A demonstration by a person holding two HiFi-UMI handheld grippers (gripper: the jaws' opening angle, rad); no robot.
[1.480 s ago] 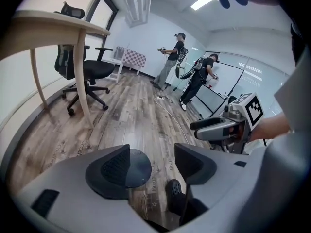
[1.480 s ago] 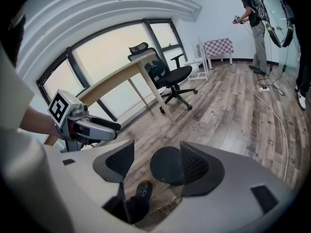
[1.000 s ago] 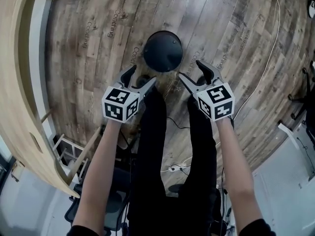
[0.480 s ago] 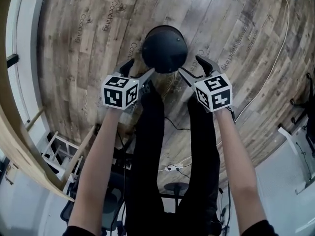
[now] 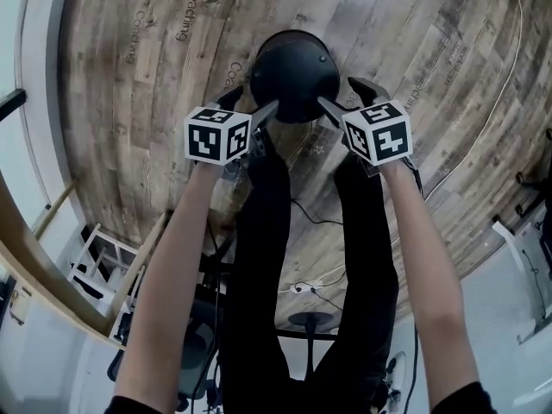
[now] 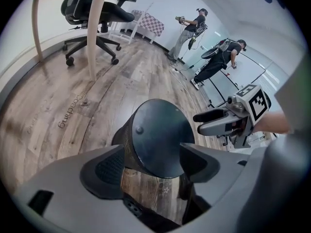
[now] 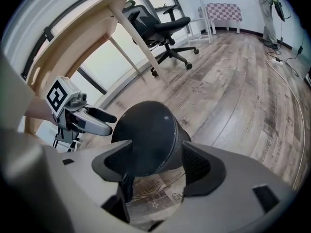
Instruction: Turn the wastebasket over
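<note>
Wastebasket (image 5: pixel 293 74): it stands on the wooden floor (image 5: pixel 155 102) straight ahead of the person's legs (image 5: pixel 267 231), mouth down and closed base up, between the two grippers. The left gripper (image 5: pixel 252 109) and the right gripper (image 5: pixel 345 100) flank it, one on each side. Both sets of fingers are spread wide and hold nothing. In each gripper view the basket's upper end sits in the gap, with no pad seen pressing on it.

Likely faults: the wall tapers toward the base, so fingers closing high on it may slide upward and off. The basket looks light, so a push from one side before the other side grips could skid it across the boards or topple it and let it roll. Unequal lift during the turn could twist it out of one grip.

Appearance: black, round, with a solid smooth base carrying a small stud near its edge and a fine mesh wall flaring toward the floor. A thin cable (image 5: pixel 483 119) lies on the boards well apart to the right.
</note>
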